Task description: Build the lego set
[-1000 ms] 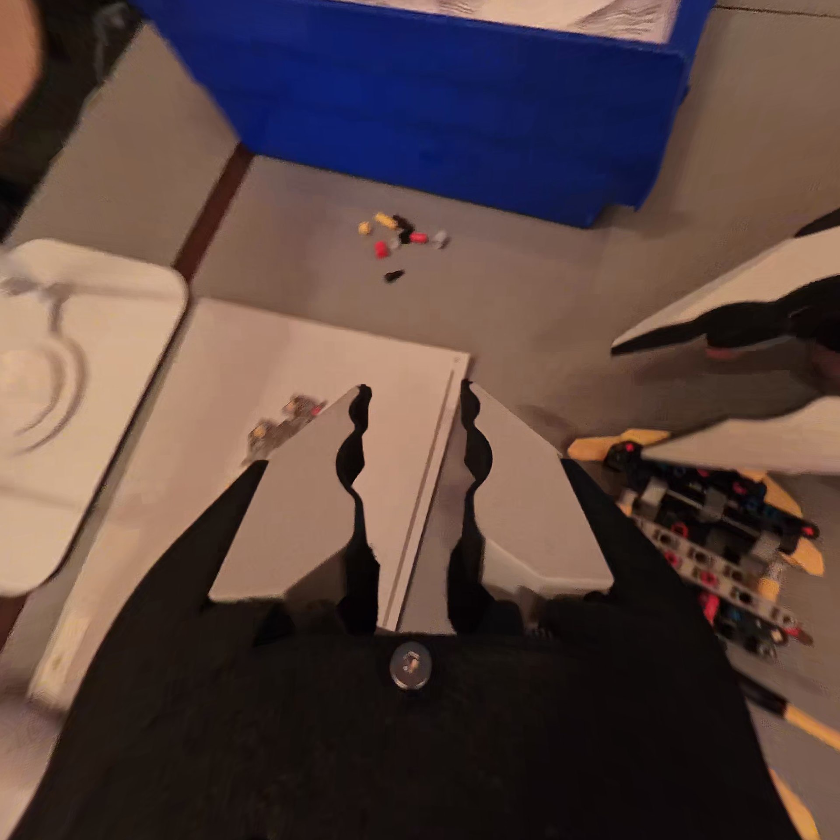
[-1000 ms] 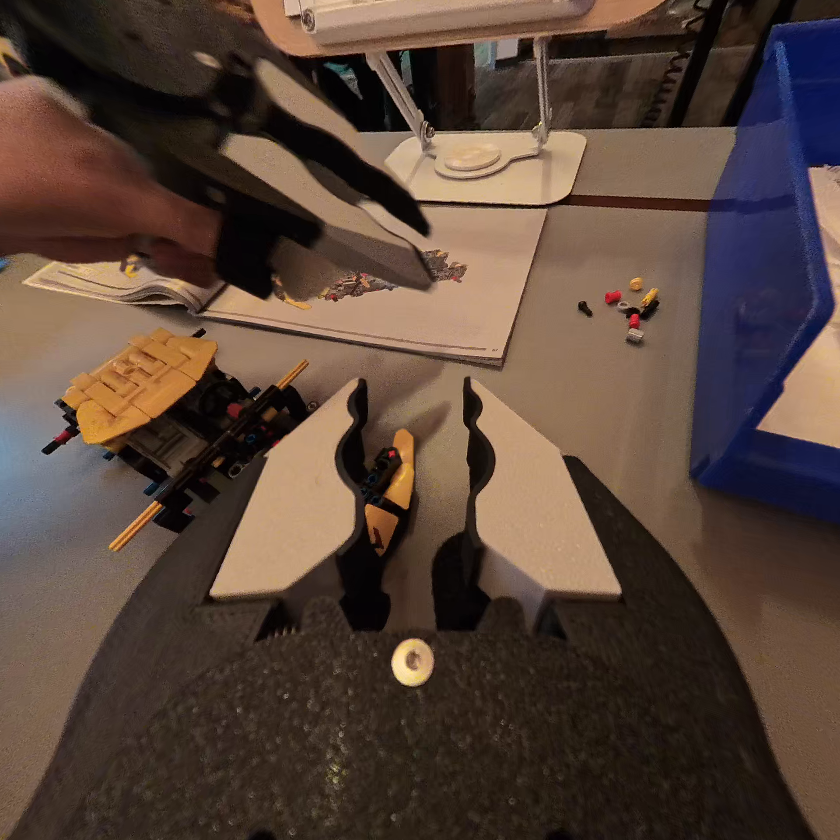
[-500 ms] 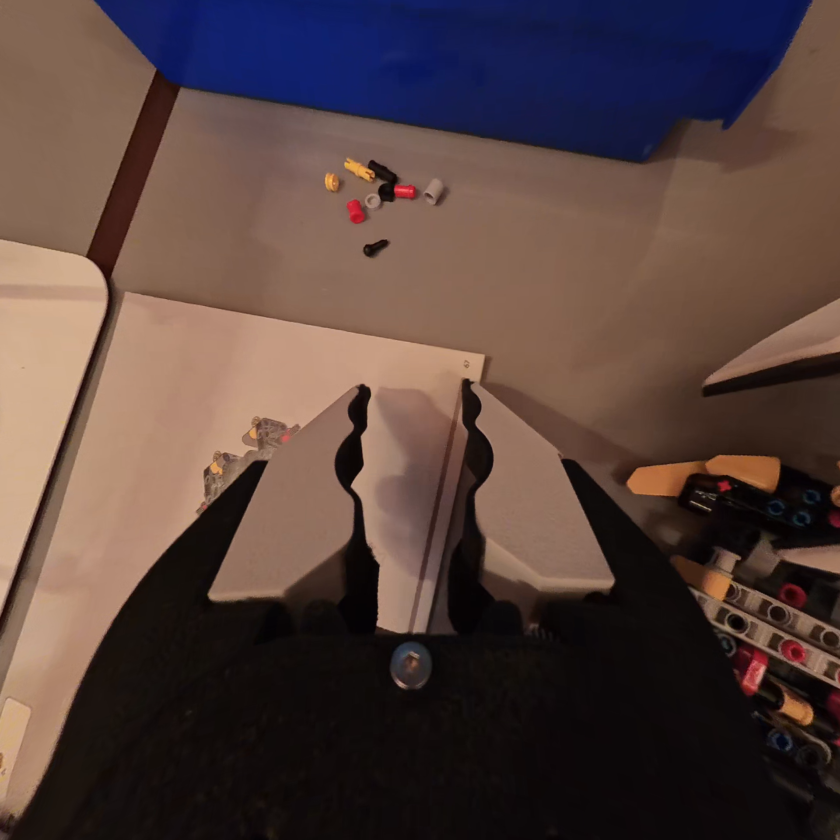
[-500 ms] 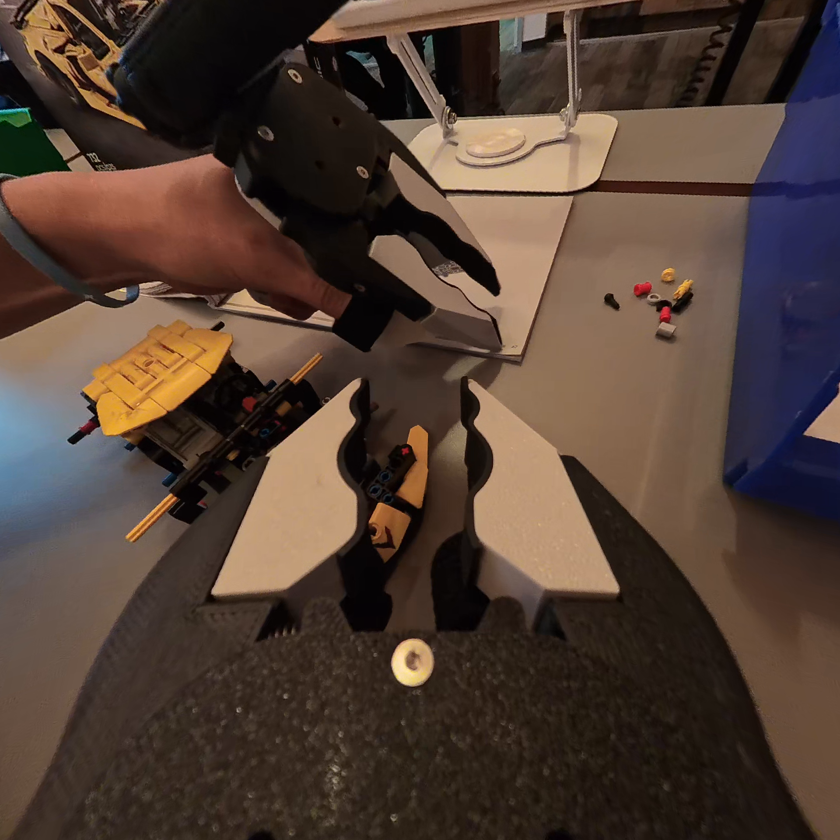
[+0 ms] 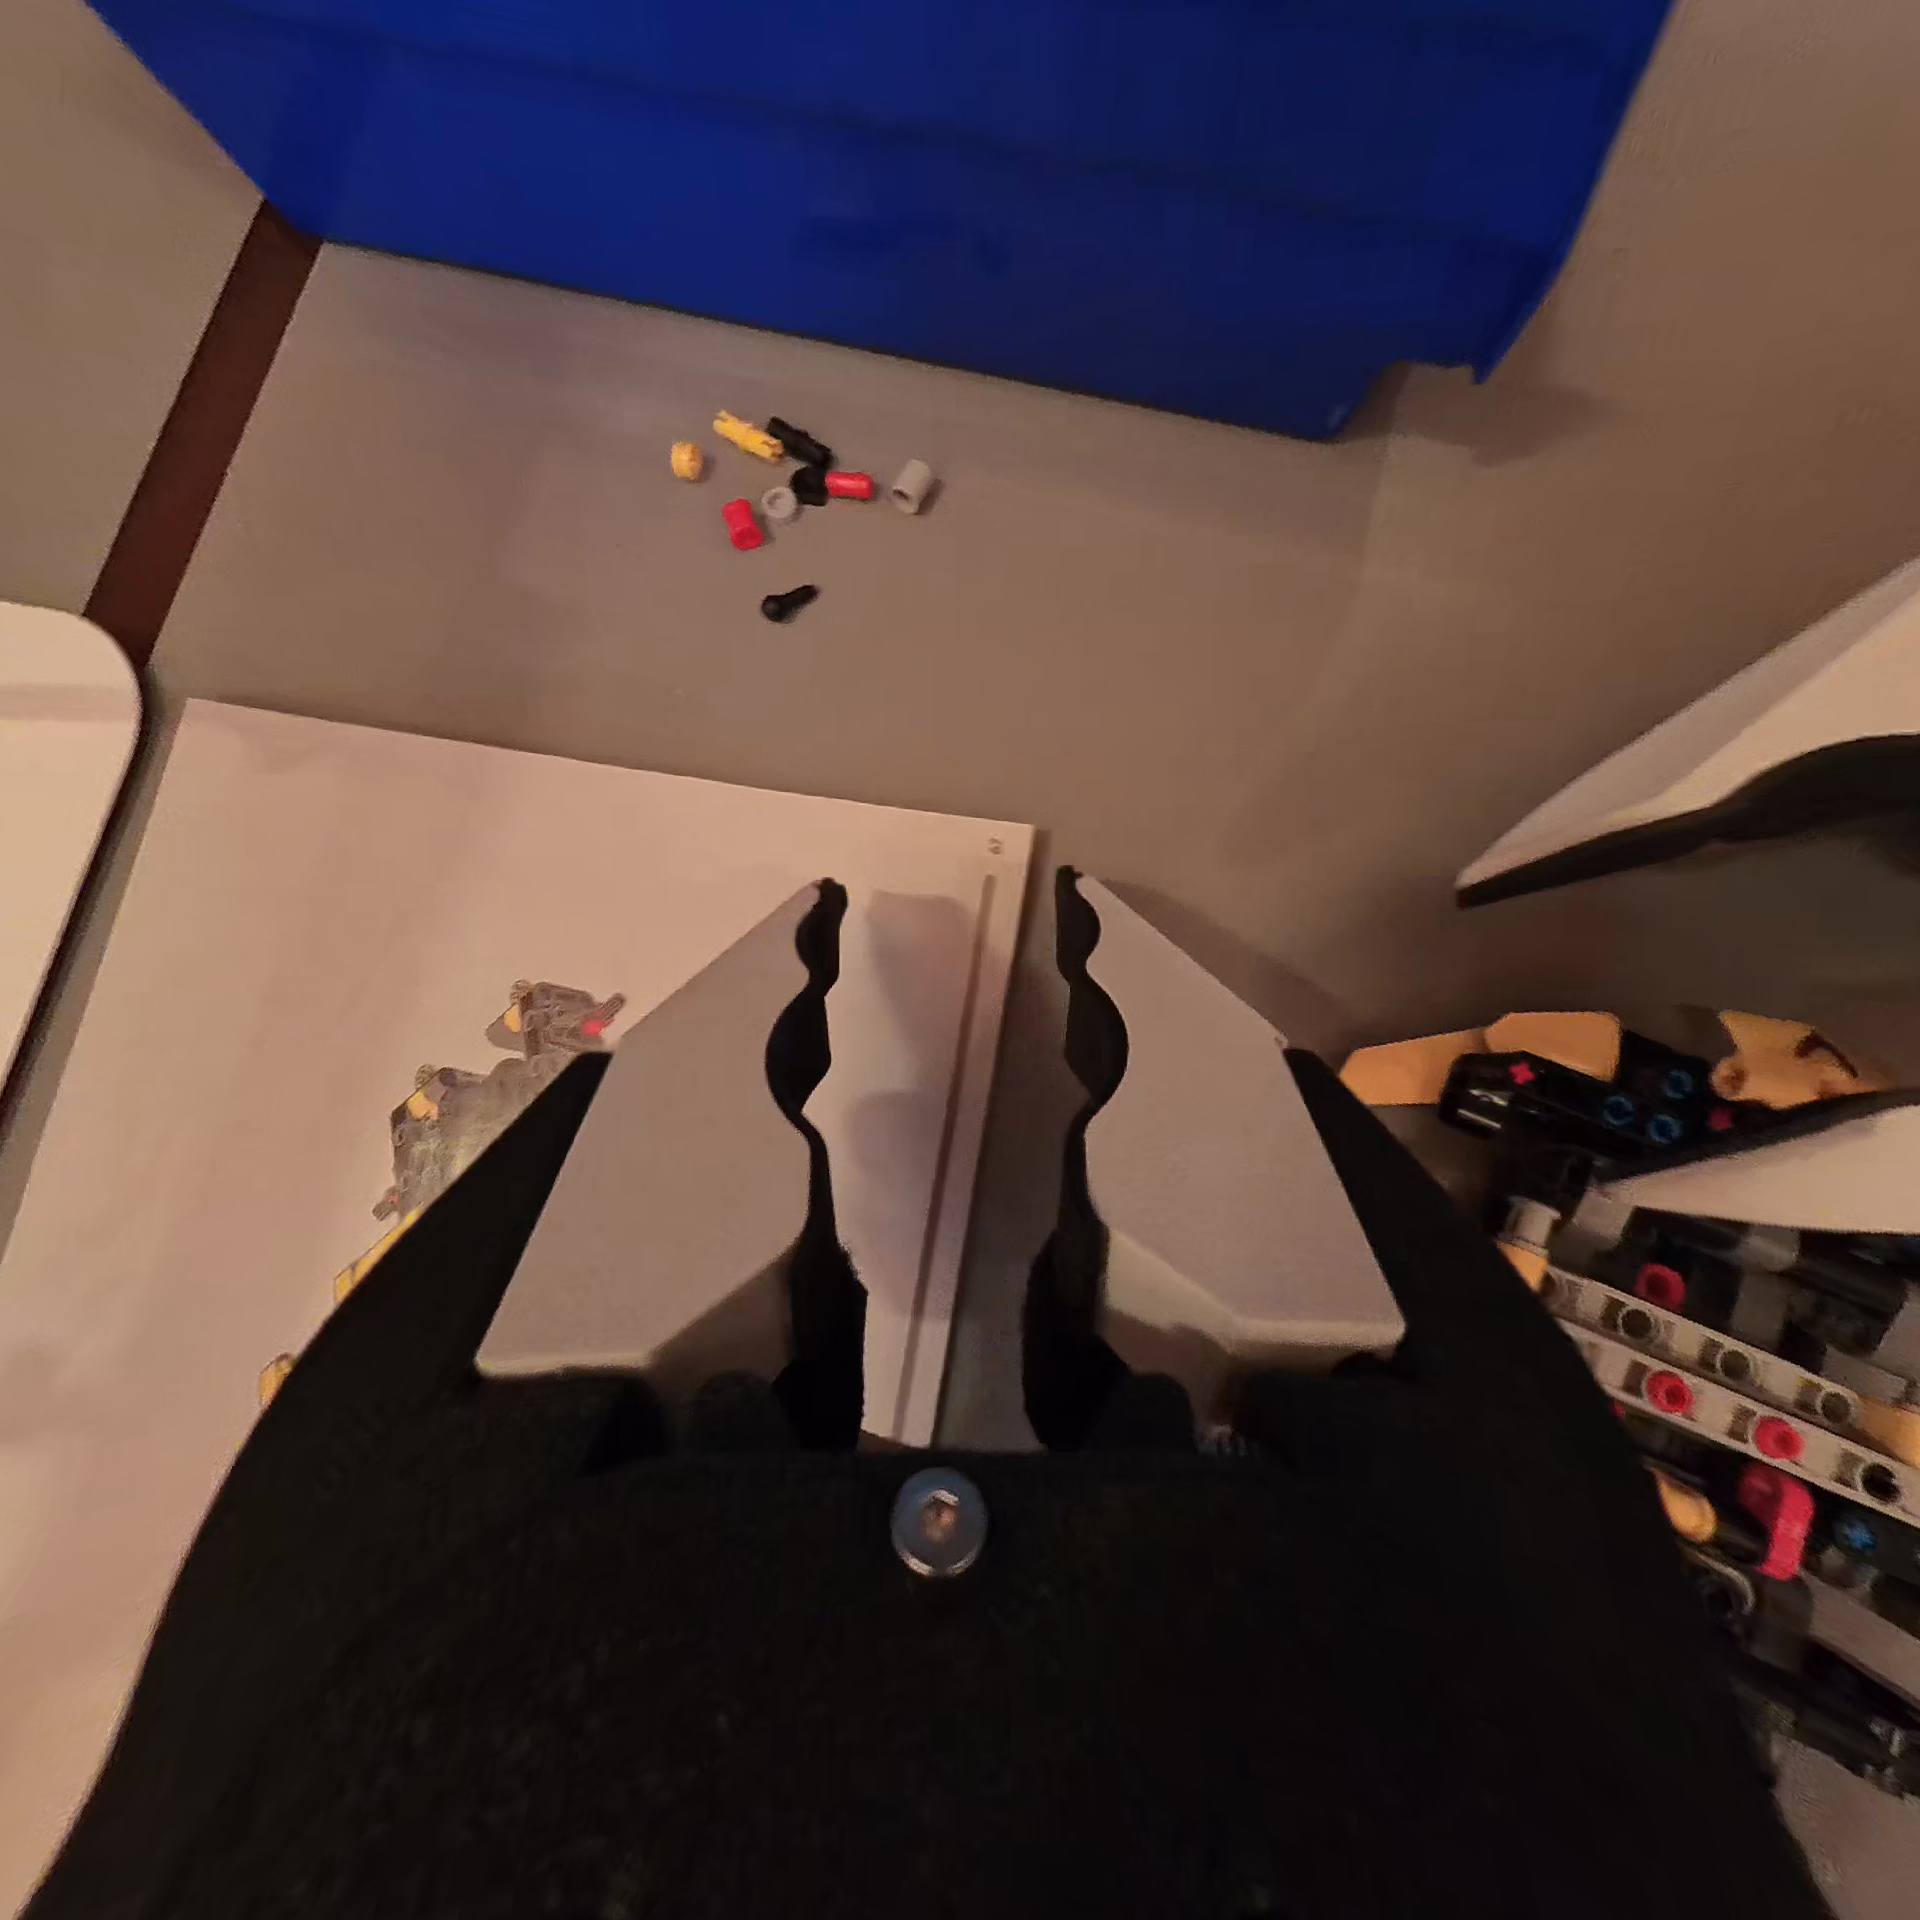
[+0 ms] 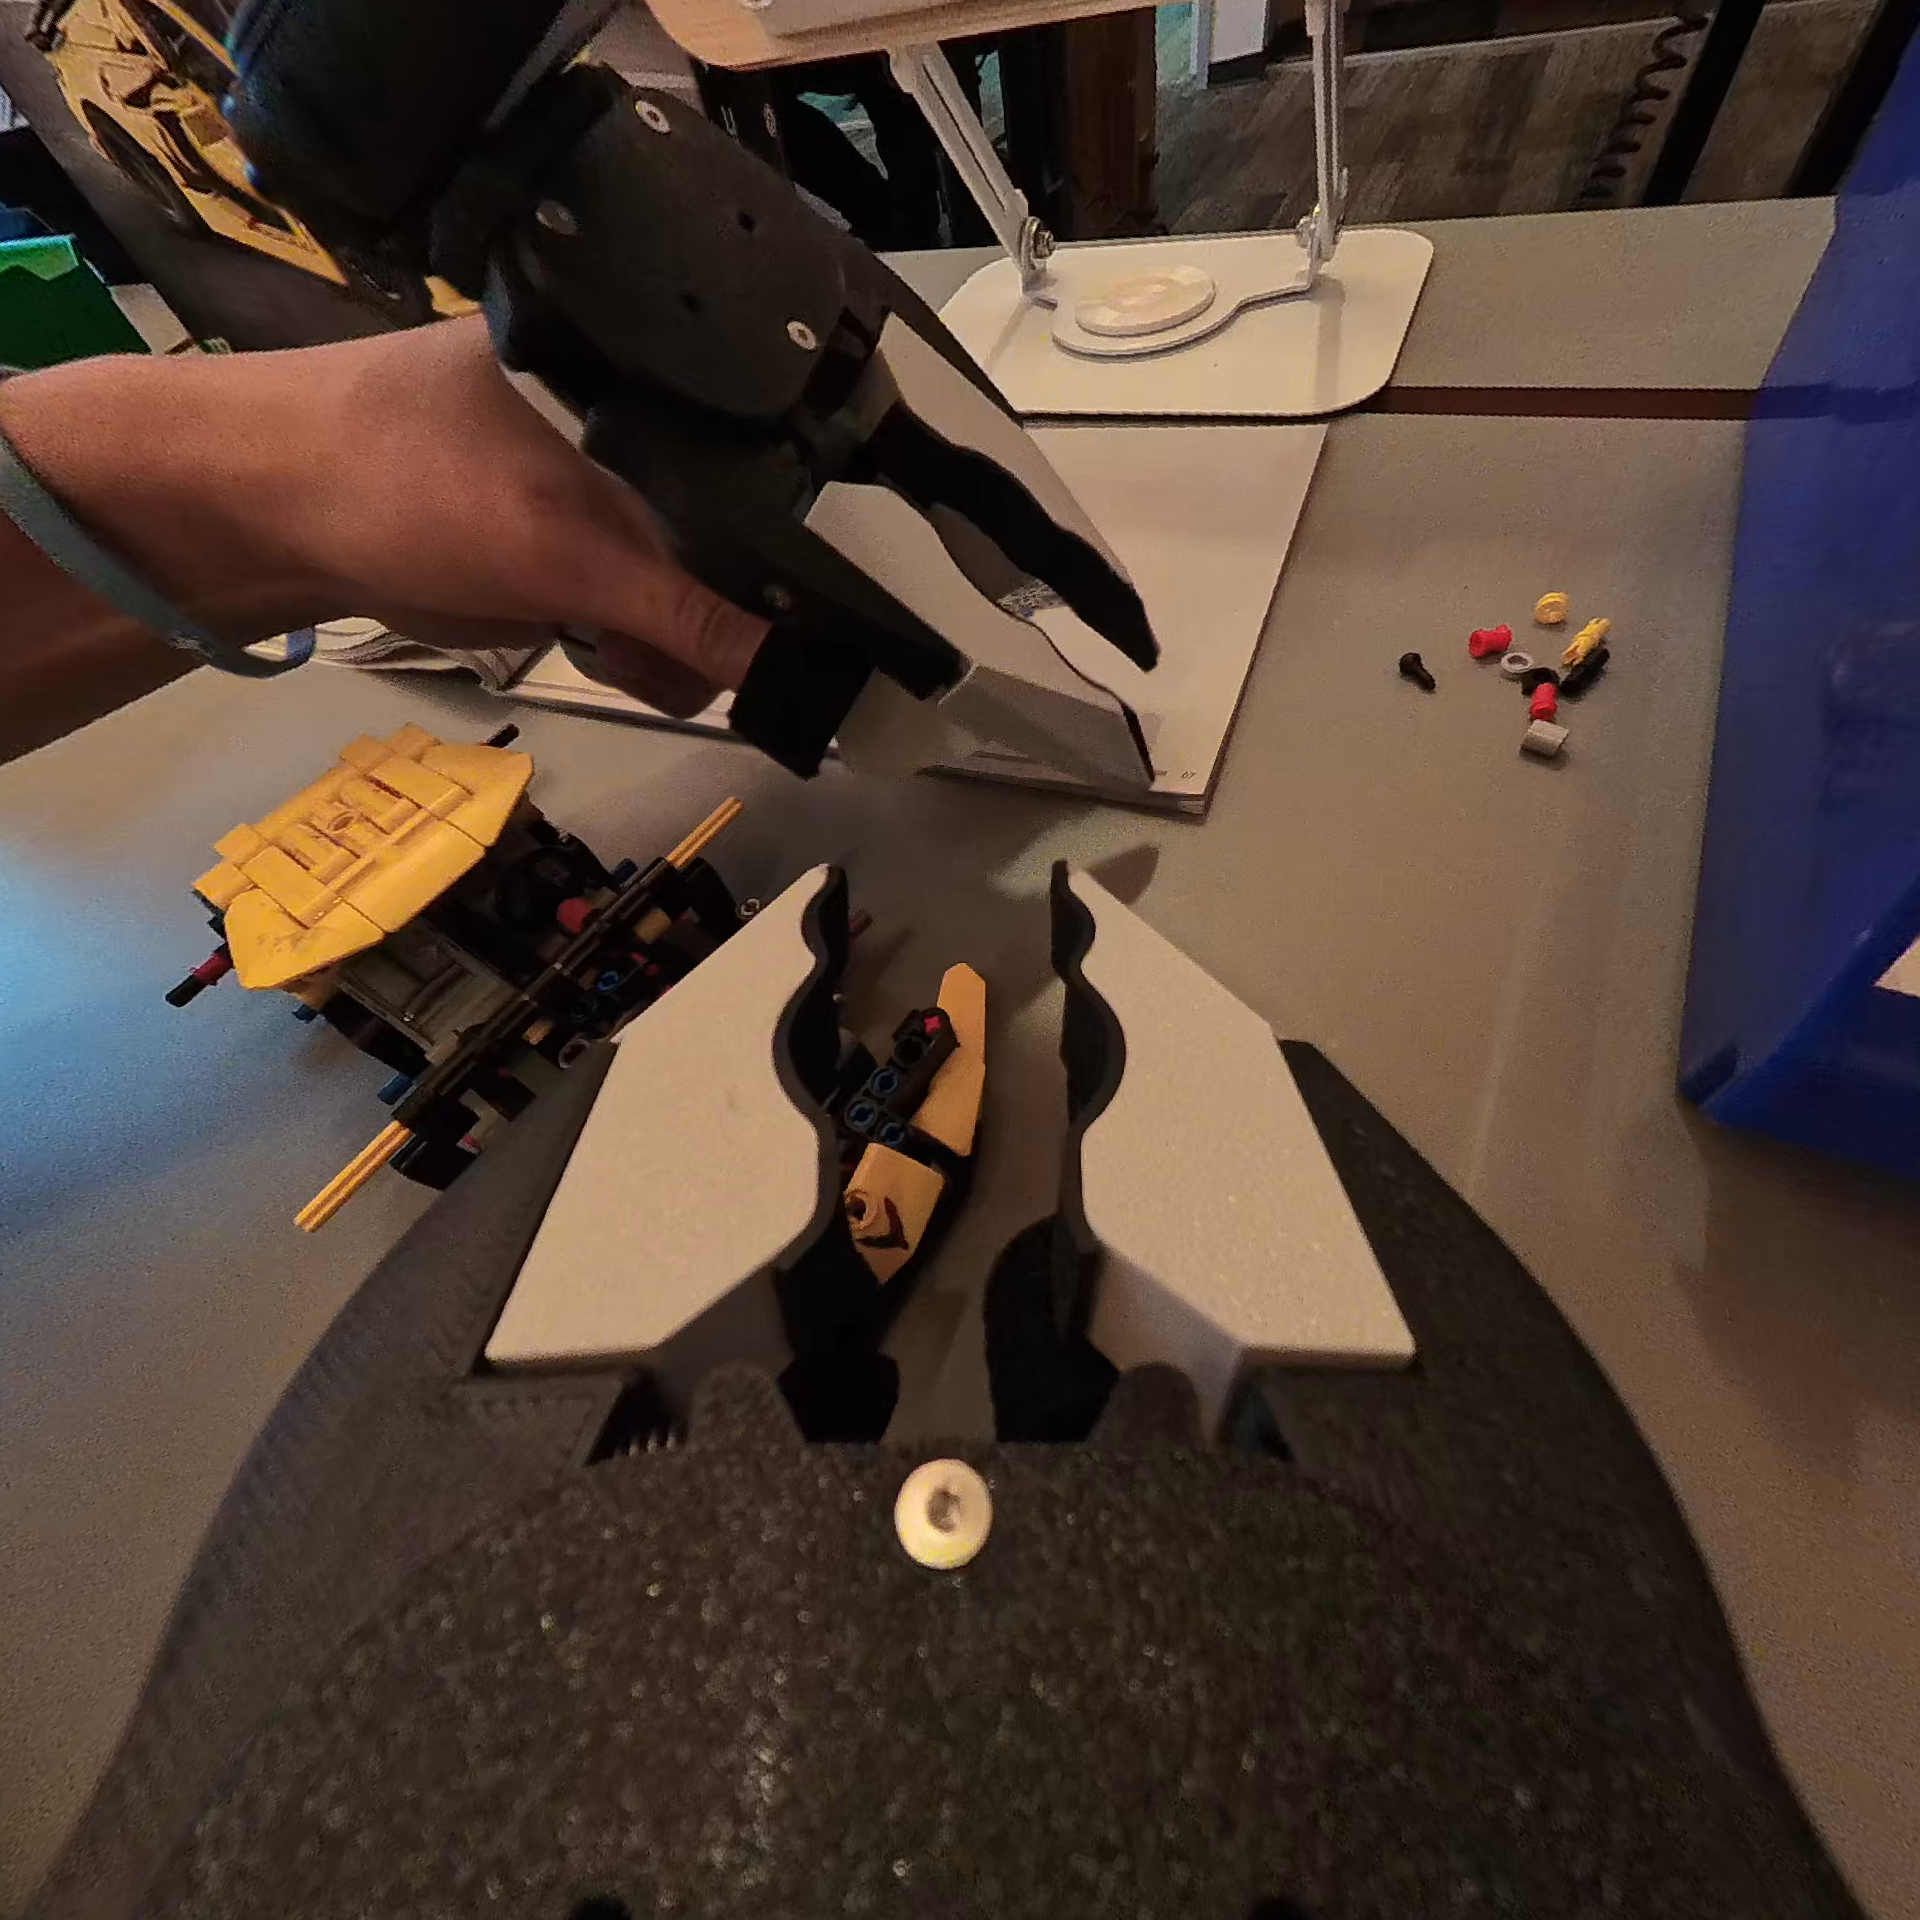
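Note:
My left gripper [image 5: 940, 888] is open and empty, just above the near right corner of the white instruction booklet [image 5: 520, 883]. In the right wrist view a hand holds it [image 6: 1143, 717] tilted down at that corner. My right gripper [image 6: 945, 878] is open, with its jaws on either side of a small yellow-and-black lego subassembly [image 6: 925, 1122] that lies close to the left finger. The larger yellow-and-black model [image 6: 416, 894] sits on the table left of it and also shows in the left wrist view [image 5: 1714, 1382]. Several small loose lego parts [image 5: 800, 488] lie beyond the booklet.
A blue bin [image 5: 935, 187] stands behind the loose parts, at the right edge in the right wrist view [image 6: 1829, 727]. A white stand base [image 6: 1195, 322] sits behind the booklet. A box with a picture of a yellow car [image 6: 156, 125] stands at the back left. My right tips are roughly 5 cm from the small yellow-and-black lego subassembly [image 6: 925, 1122]. It is also in sight in the left wrist view [image 5: 1607, 1067].
My left gripper has come down and forward to the booklet's corner and stayed open. My right gripper has barely moved and is still open around the small subassembly.

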The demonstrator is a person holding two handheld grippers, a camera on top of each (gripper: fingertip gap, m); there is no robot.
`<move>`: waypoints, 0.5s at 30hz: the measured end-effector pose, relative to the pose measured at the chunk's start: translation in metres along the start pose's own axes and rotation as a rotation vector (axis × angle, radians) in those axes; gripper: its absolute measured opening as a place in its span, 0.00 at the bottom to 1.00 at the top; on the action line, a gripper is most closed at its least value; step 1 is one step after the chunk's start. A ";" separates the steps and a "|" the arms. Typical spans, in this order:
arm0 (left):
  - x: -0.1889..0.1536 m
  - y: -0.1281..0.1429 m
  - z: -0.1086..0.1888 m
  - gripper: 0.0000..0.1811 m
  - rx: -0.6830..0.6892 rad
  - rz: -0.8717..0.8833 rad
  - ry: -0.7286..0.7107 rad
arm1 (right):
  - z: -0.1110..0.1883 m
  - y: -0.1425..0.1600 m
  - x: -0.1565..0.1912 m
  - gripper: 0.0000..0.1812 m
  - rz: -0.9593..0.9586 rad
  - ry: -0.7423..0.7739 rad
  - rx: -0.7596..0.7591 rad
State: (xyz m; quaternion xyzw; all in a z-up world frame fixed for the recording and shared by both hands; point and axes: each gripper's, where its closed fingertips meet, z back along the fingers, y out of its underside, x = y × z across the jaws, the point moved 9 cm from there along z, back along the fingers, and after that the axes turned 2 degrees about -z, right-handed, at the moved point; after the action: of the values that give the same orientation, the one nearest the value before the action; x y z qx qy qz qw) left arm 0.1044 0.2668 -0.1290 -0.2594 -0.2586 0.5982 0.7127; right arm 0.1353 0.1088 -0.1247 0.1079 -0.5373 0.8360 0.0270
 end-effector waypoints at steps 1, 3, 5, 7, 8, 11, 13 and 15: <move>-0.003 0.000 -0.001 0.23 0.003 -0.018 -0.003 | 0.000 0.000 0.000 0.21 0.002 0.002 0.002; -0.003 0.002 -0.004 0.23 0.030 -0.046 -0.037 | 0.000 0.000 0.000 0.21 -0.001 0.003 0.003; 0.000 0.004 -0.007 0.23 0.043 -0.046 -0.046 | 0.000 0.001 -0.001 0.21 -0.005 0.001 0.005; 0.003 0.004 -0.007 0.23 0.039 -0.027 -0.035 | 0.000 0.001 -0.001 0.21 -0.008 0.003 0.004; 0.004 0.004 -0.006 0.23 0.031 -0.018 -0.031 | 0.000 0.001 -0.001 0.21 -0.008 0.004 0.004; 0.007 0.002 0.001 0.23 -0.004 0.003 -0.022 | -0.001 0.001 -0.001 0.21 -0.010 0.005 0.010; 0.010 0.002 0.005 0.23 -0.019 0.027 -0.010 | -0.003 0.000 -0.002 0.22 -0.004 0.012 0.016; 0.012 0.004 0.007 0.22 -0.030 0.046 0.013 | -0.007 -0.003 -0.003 0.23 0.021 0.042 0.011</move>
State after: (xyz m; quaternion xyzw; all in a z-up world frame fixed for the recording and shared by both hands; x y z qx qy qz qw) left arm 0.0989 0.2796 -0.1257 -0.2798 -0.2568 0.6089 0.6964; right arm 0.1377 0.1163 -0.1259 0.0846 -0.5334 0.8412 0.0288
